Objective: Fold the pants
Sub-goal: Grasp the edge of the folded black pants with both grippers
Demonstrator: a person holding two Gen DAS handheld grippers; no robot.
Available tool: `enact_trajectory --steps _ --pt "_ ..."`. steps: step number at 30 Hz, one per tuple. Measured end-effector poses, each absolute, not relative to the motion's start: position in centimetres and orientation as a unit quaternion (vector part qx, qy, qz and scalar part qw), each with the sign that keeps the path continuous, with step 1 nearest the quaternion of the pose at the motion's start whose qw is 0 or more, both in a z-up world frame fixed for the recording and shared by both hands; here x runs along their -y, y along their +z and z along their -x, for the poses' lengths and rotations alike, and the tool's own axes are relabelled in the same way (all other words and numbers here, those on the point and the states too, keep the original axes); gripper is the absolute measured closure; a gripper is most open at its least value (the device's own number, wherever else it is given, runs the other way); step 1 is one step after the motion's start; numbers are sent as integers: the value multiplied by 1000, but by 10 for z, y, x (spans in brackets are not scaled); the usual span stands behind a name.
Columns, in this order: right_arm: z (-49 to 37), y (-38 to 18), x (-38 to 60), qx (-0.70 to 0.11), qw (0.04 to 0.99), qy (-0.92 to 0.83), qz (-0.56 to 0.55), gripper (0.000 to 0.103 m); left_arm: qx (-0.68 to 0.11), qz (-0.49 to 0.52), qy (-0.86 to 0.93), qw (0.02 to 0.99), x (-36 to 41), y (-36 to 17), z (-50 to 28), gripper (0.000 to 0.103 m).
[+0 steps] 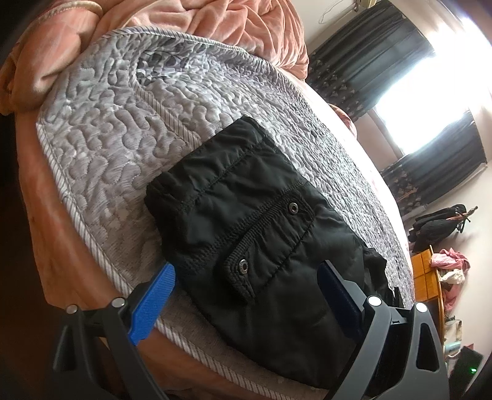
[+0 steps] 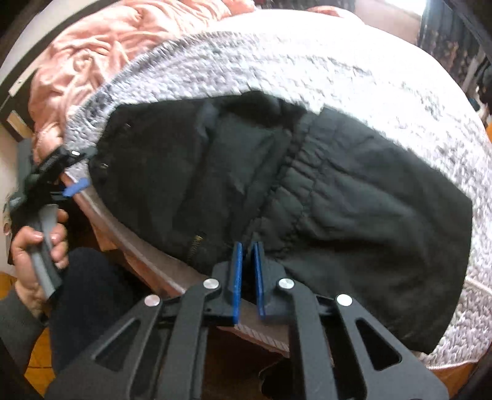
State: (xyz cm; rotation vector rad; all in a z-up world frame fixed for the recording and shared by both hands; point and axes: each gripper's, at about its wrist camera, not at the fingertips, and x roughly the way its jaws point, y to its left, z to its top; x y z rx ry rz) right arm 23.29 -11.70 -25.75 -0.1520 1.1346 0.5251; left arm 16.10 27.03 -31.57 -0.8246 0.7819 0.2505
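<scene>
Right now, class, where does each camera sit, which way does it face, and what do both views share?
Left wrist: on the left gripper, jaws open, looking down at folded black pants on a grey quilt.
Right wrist: on the right gripper, shut and empty, facing the pants; a hand shows.
Shared: pants, quilt, pink blanket.
</scene>
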Motion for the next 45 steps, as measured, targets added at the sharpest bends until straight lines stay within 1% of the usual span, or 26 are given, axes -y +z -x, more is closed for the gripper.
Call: enact_trajectory --steps 2,6,9,10,12,13,14,15,17,20,24,28,32,34,35,36,38,44,45 --pt "-228 -250 117 -520 810 259 76 103 -369 391 118 835 -270 -316 -161 9" --pt "-227 -280 104 -548 784 274 102 103 -375 389 116 833 -268 -317 -165 9" --pt "-226 -275 102 -548 780 287 94 103 -376 389 117 833 -267 -318 -165 9" --pt "-229 -266 102 -550 775 303 79 98 -377 392 117 831 -268 -320 -165 9" --pt "-237 -250 99 -556 759 334 61 73 -380 410 113 822 -272 -323 -165 9" --pt "-244 -236 95 -553 752 353 59 50 -378 423 111 816 -276 -325 -162 9" --pt "-253 -224 89 -548 748 368 64 38 -372 438 111 811 -280 -326 -158 9" --pt "-261 -212 83 -545 743 381 72 36 -364 456 111 805 -285 -326 -153 9" --pt "-287 -188 64 -552 719 413 87 17 -345 505 119 782 -297 -333 -141 6" --pt "-332 -170 22 -567 682 448 113 13 -340 570 106 741 -307 -350 -139 6" --pt "-379 -171 -49 -591 627 476 175 12 -313 632 84 704 -319 -366 -143 6" --pt "-407 -202 -132 -608 569 506 226 12 -325 639 94 691 -329 -379 -153 6" --pt "-420 -241 -198 -622 521 521 264 12 -311 657 86 681 -333 -387 -159 4" --pt "-422 -260 -225 -627 502 528 275 12 -304 657 86 684 -332 -387 -161 8" --pt "-422 -267 -235 -628 493 533 280 12 -305 657 81 685 -330 -387 -164 27" --pt "-423 -276 -249 -627 484 538 289 12 -313 656 80 682 -329 -388 -169 36" --pt "-423 -287 -267 -628 470 543 299 12 -316 661 82 676 -332 -392 -173 38" --pt "-414 -309 -307 -622 421 564 342 12 -293 694 75 653 -340 -405 -168 38" --pt "-411 -313 -311 -621 414 564 354 12 -294 693 75 654 -340 -405 -169 40"
